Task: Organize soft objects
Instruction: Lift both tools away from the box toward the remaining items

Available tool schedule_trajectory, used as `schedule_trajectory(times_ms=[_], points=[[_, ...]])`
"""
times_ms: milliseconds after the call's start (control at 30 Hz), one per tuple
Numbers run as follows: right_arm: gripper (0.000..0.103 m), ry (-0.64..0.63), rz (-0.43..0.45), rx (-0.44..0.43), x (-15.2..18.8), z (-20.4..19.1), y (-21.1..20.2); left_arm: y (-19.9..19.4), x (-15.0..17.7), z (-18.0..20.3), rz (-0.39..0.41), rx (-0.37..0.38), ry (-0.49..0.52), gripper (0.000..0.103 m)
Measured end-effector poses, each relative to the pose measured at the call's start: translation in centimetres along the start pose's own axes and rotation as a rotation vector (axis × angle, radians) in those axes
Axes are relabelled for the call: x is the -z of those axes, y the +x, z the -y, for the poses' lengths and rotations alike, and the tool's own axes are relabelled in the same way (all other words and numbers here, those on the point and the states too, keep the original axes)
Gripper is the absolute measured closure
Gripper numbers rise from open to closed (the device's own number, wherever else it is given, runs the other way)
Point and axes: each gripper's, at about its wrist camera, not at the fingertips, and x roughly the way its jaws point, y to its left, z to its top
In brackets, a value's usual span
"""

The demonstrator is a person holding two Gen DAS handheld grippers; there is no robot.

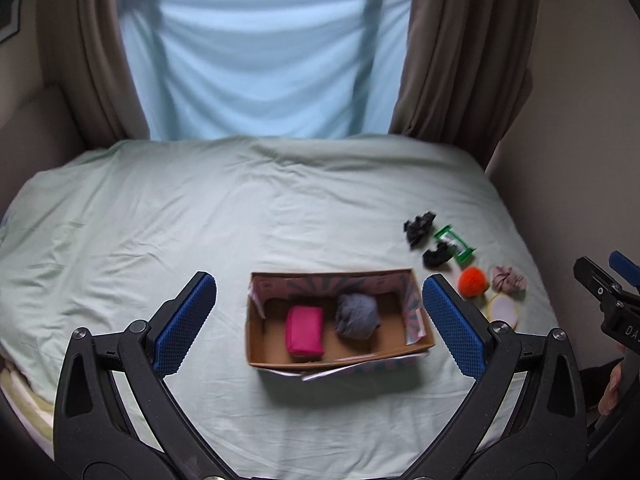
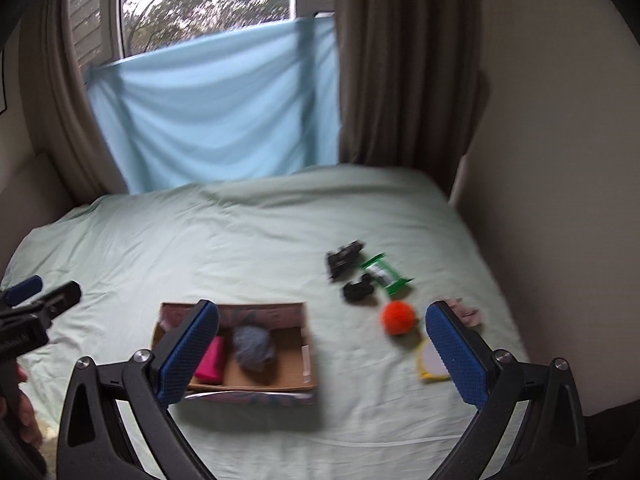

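Note:
An open cardboard box (image 1: 420,346) (image 2: 310,364) sits on the bed and holds a pink pouch (image 1: 305,332) (image 2: 211,362) and a grey pompom (image 1: 356,316) (image 2: 254,346). To its right lie an orange pompom (image 1: 473,280) (image 2: 398,317), a pink scrunchie (image 1: 508,279) (image 2: 466,312), a round yellow-rimmed pad (image 1: 502,310) (image 2: 430,360), two black soft pieces (image 1: 418,226) (image 1: 437,255) (image 2: 344,260) and a green packet (image 1: 456,242) (image 2: 384,274). My left gripper (image 1: 320,324) is open and empty above the box. My right gripper (image 2: 320,354) is open and empty, nearer the box's right side.
The pale green bed sheet (image 1: 200,208) (image 2: 200,240) covers the whole surface. A blue cloth (image 1: 264,60) hangs over the window between brown curtains (image 1: 460,48). A wall (image 2: 560,160) runs close along the bed's right edge.

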Motion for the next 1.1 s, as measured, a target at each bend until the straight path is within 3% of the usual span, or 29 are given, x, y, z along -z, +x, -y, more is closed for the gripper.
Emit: schedule_trajectory(times_ms=[267, 533, 833, 1100], points=[[0.000, 0.019, 0.080, 0.058, 0.3, 7.6, -2.2, -1.0, 0.7, 6.8, 0.016, -0.005, -0.054, 0.000], [0.000, 0.004, 0.071, 0.019, -0.3, 15.7, -0.2, 1.2, -0.1, 15.0, 0.029, -0.010, -0.088, 0.000], [0.000, 0.030, 0.008, 0.009, -0.9, 22.4, 4.9, 7.5, -1.6, 22.9, -0.023, 0.030, -0.070, 0.000], [0.000, 0.109, -0.063, 0.033, 0.4, 26.2, 12.1, 17.1, -2.2, 27.1, -0.087, 0.054, -0.048, 0.000]])
